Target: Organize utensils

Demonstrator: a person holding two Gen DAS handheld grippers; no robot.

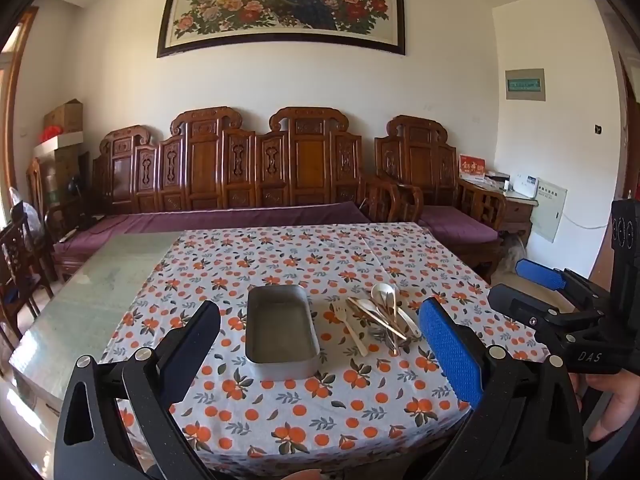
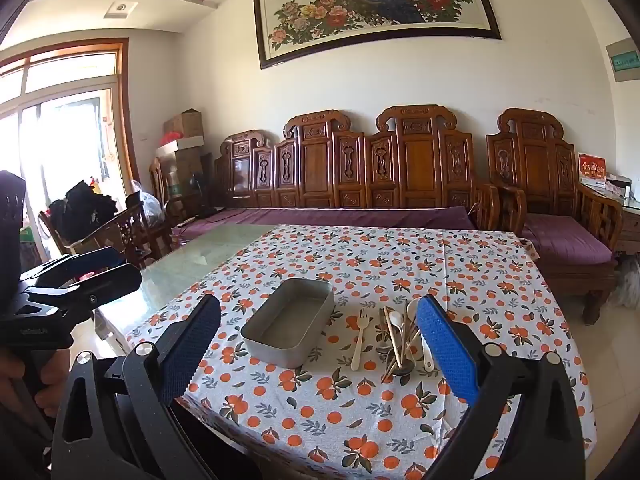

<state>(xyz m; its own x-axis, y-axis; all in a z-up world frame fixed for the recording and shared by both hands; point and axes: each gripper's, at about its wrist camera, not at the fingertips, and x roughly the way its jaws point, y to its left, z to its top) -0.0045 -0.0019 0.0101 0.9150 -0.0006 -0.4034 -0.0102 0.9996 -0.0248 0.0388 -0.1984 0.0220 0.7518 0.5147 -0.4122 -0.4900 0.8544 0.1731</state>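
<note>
Left gripper (image 1: 320, 344) hangs above the near edge of the desk (image 1: 100, 292), jaws spread as wide as they go, nothing between the pads, tipped slightly down toward the cloth. Its view frames the grey metal tray (image 1: 280, 354) between the two fingers (image 1: 450, 350). The desk wears an orange-fruit tablecloth (image 1: 304, 420) on its right part; the left strip is bare glass. The tray sits on the cloth near the middle, long side running away from the person, empty inside. Just right of the tray, apart from it, lies a cream plastic fork (image 1: 351, 330), tines pointing away. Right of the fork is a loose pile of utensils (image 1: 386, 318): cream spoons, gold-coloured chopsticks or handles crossed over each other, a metal spoon underneath; exact count cannot be told. Right gripper (image 2: 318, 344) hovers at the right of the left one, jaws also fully apart and empty, aimed slightly down; from its camera the tray (image 2: 288, 330) lies angled at centre-left, the fork (image 2: 359, 338) beside it and the pile (image 2: 400, 340) just inside its blue right pad. Each gripper is held by a hand (image 1: 612, 404) on its handle. A carved wooden sofa (image 1: 256, 168) with purple cushions stands behind the desk, a peacock painting (image 1: 284, 0) above it.
</note>
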